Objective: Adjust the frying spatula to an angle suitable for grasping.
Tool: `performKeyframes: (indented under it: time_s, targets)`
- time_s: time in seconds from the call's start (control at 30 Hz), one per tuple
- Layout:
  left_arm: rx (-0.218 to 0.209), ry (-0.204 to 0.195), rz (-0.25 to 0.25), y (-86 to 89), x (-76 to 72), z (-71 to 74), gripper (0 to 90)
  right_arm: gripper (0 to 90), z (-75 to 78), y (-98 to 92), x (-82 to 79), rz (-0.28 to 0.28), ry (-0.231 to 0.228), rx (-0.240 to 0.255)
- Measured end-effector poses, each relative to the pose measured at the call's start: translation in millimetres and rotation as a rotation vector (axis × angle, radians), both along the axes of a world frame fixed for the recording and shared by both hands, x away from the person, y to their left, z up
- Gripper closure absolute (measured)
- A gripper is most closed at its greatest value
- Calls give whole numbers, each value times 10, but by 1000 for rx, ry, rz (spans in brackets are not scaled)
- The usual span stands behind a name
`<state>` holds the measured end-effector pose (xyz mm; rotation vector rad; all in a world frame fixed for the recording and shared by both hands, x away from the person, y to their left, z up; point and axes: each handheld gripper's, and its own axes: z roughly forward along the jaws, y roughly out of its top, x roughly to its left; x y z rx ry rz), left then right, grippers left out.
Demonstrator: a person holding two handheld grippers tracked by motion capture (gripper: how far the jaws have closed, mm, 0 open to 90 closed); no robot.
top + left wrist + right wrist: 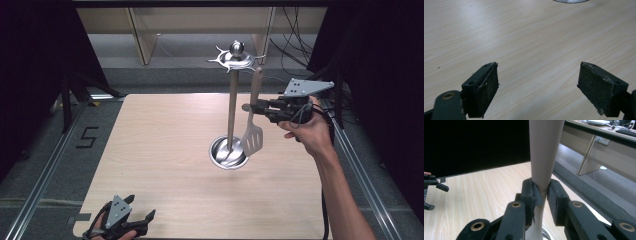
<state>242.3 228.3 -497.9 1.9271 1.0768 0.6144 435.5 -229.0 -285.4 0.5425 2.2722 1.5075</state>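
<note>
Nearest us, the left claw (131,220) rests idle at the tabletop's (165,150) front edge, jaws apart and empty. Farther on, our right claw (261,107) is clamped on the spatula (253,131) handle, holding it upright beside the stand (231,107) — lifted, not yet hung on a hook. Pale wood tabletop, grey floor, dark curtains, desks beyond.

surface: light wooden table (165,150) | on it: steel utensil stand (228,152), round base near centre-right

Beige-handled slotted spatula (252,131), upright, blade down, beside the steel stand (231,107)
</note>
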Motion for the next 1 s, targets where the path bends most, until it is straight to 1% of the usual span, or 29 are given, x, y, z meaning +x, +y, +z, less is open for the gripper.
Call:
performKeyframes:
  time_s: [0.07,0.1,0.13,0.23,0.27,0.3,0.33,0.43,0.47,0.53,0.57,0.63,0.67,0.73,0.77,0.8,0.83,0.87,0.9,0.93,0.97,1.0]
  targets:
    - [0,0,0,0,-1,1,158,765,-3,6,6,-1,2,2]
    - [-6,-1,2,-4,-1,-1,158,765,-5,16,23,14,7,0]
    - [4,-13,-8,2,6,1,159,765,-4,19,27,9,4,-4]
    - [5,-10,-7,2,3,3,158,765,-6,32,44,7,4,-4]
    - [4,-12,-8,1,3,2,158,764,-8,41,51,0,-5,0]
    - [4,-12,-8,1,3,2,158,764,-8,41,51,0,-5,0]
    - [-3,-3,1,-2,-4,1,158,764,1,48,56,10,4,-7]
    - [-15,-2,7,-11,-4,-6,158,764,2,61,68,3,-4,-5]
    - [2,-9,-6,-2,0,1,158,764,6,62,62,9,19,-8]
    - [-3,-1,1,-4,-7,0,158,763,9,77,69,11,33,-6]
    - [-9,-1,0,-5,-6,-2,158,763,8,83,81,19,17,-7]
    - [-7,-2,-1,-3,-6,-2,158,763,10,86,79,18,21,-11]
    - [-7,-1,0,-3,-5,-2,158,761,4,95,83,3,5,-3]
    - [-1,-1,-2,-1,-6,-2,158,759,2,94,87,3,1,1]
    - [6,-2,-3,1,-7,1,158,757,1,85,76,0,31,2]
    - [18,-8,-12,9,-2,4,158,756,1,79,73,-2,41,4]
    - [18,-8,-12,9,-2,4,158,756,1,79,73,-2,41,4]
    - [30,3,-9,16,-5,6,158,753,0,69,76,-5,31,8]
    - [30,3,-9,16,-5,6,158,751,-2,62,78,-6,24,8]
    - [7,-7,-11,2,-3,0,158,751,-2,62,78,-6,24,8]
    - [17,-3,-13,10,-3,3,158,749,-4,59,75,-5,27,9]
    - [11,1,-6,4,-7,1,158,728,-7,39,65,-13,31,15]
